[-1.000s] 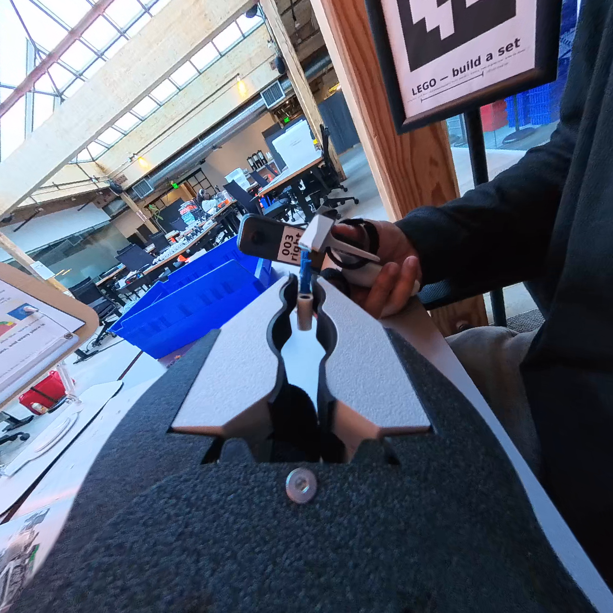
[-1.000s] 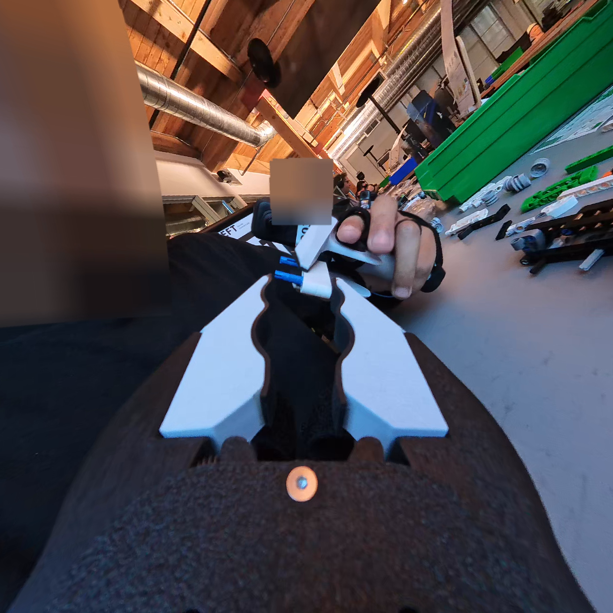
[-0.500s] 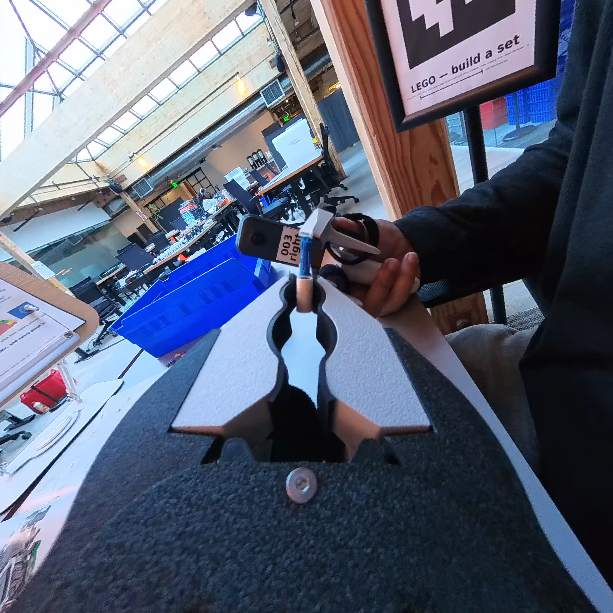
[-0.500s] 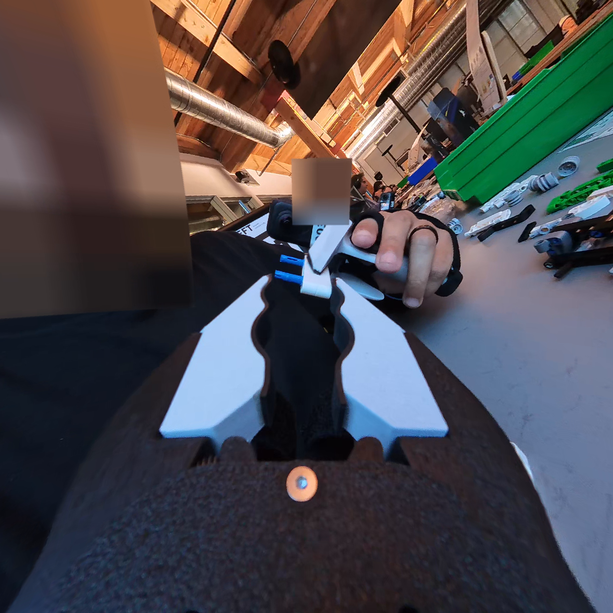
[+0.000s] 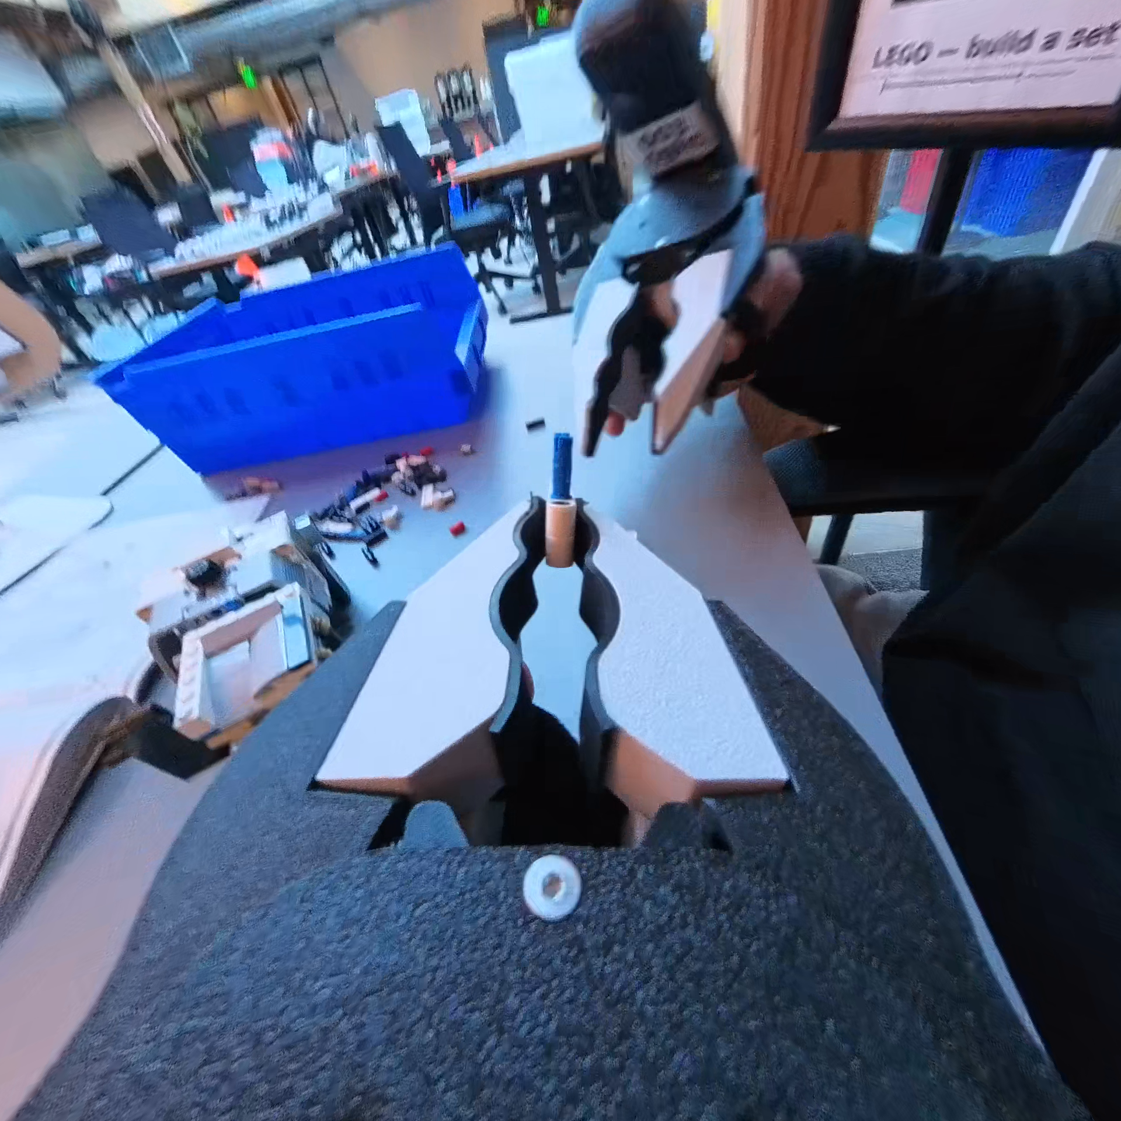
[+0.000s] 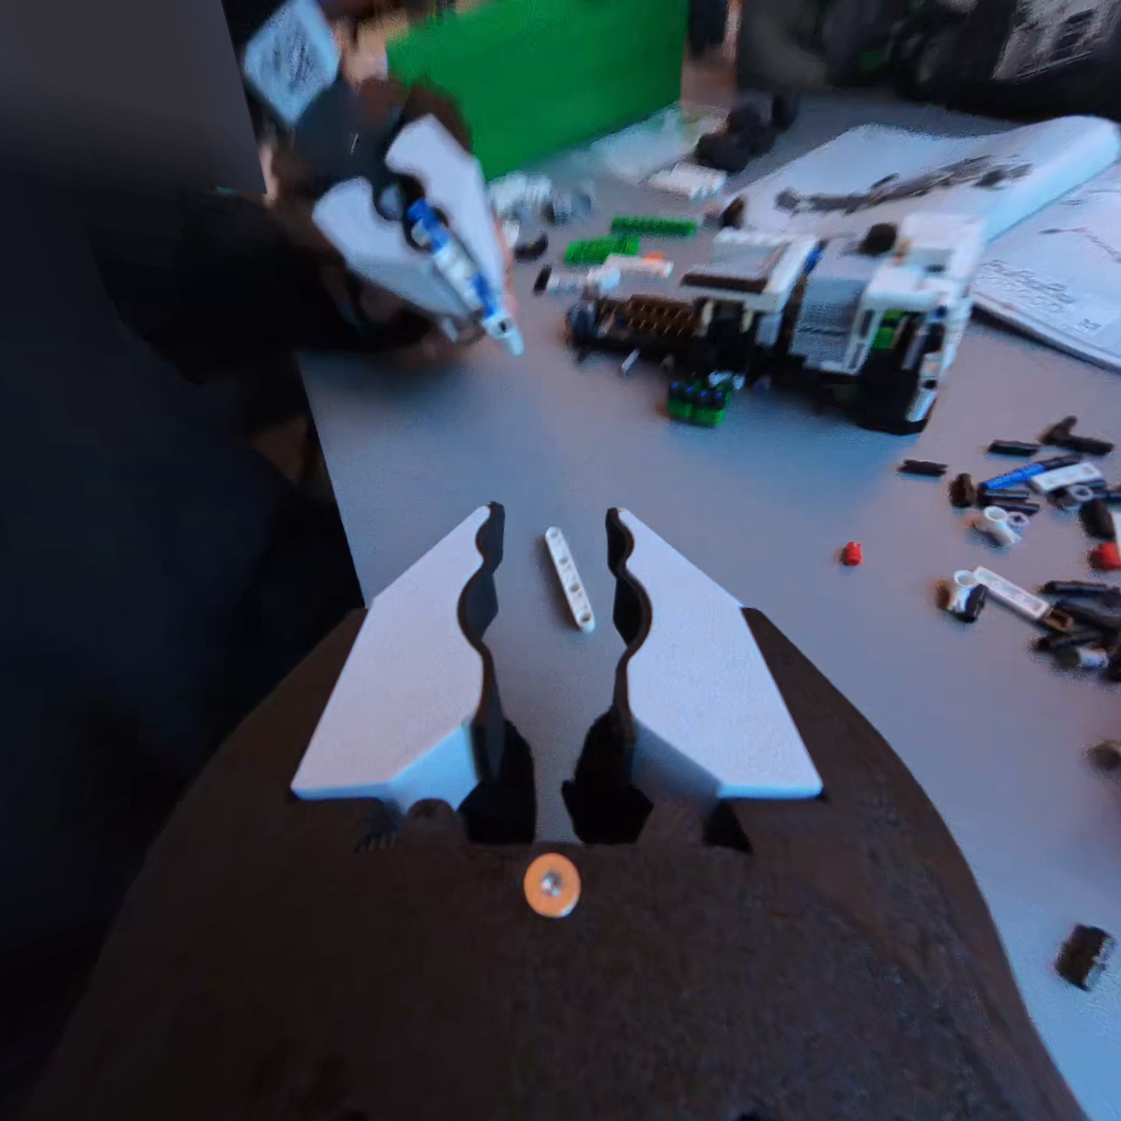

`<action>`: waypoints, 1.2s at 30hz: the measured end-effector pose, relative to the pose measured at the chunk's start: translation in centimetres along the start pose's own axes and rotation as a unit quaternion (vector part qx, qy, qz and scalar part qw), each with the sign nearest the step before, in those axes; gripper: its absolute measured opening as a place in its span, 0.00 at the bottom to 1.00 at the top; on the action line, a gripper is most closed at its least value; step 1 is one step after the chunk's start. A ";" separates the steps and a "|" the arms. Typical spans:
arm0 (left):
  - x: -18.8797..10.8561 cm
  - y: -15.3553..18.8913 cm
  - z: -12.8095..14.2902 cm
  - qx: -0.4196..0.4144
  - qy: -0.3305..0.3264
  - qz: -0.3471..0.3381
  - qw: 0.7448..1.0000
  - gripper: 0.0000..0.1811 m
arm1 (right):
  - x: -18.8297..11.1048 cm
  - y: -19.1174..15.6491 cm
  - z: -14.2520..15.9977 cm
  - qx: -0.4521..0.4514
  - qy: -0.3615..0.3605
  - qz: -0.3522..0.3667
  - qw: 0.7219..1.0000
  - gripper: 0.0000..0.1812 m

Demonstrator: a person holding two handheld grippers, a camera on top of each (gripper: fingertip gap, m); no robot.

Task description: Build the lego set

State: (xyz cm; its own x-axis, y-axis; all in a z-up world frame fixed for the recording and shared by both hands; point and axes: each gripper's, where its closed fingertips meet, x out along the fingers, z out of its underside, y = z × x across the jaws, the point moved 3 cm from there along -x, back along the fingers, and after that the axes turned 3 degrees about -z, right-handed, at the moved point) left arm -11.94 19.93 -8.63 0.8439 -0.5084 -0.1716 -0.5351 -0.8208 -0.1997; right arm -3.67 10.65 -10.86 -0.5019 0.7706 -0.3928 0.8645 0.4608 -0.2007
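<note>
Your left gripper (image 5: 558, 515) squeezes the blue pin piece (image 5: 559, 503); your right gripper (image 6: 555, 515), spread wide over the white beam (image 6: 569, 579), may knock it away.

A white beam (image 5: 558, 534) with a blue pin (image 5: 561, 456) stands upright, clamped between jaws.

Right tool (image 6: 555, 521) let go, swung down tableward.
</note>
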 end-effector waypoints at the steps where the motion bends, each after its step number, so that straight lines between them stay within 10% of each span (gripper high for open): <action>1: 0.3 -0.1 0.5 -0.012 -0.013 -0.001 1.000 0.04 | 0.5 -0.4 0.5 -0.026 -0.031 0.006 0.999 0.17; 13: 0.9 -0.2 2.4 -0.052 -0.053 0.014 0.997 0.04 | 4.1 0.9 4.6 -0.109 -0.211 0.004 0.971 0.10; 36: 0.9 -0.2 3.0 -0.057 -0.077 0.015 0.995 0.03 | 3.8 -0.3 5.0 -0.024 -0.151 0.128 0.980 0.04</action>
State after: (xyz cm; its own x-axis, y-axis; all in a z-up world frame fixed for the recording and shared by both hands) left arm -11.18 20.37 -11.63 0.8066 -0.4945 -0.3238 -0.5447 -0.8346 -0.0822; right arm -5.74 11.22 -16.78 -0.2317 0.7015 -0.6739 0.9554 0.2946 -0.0218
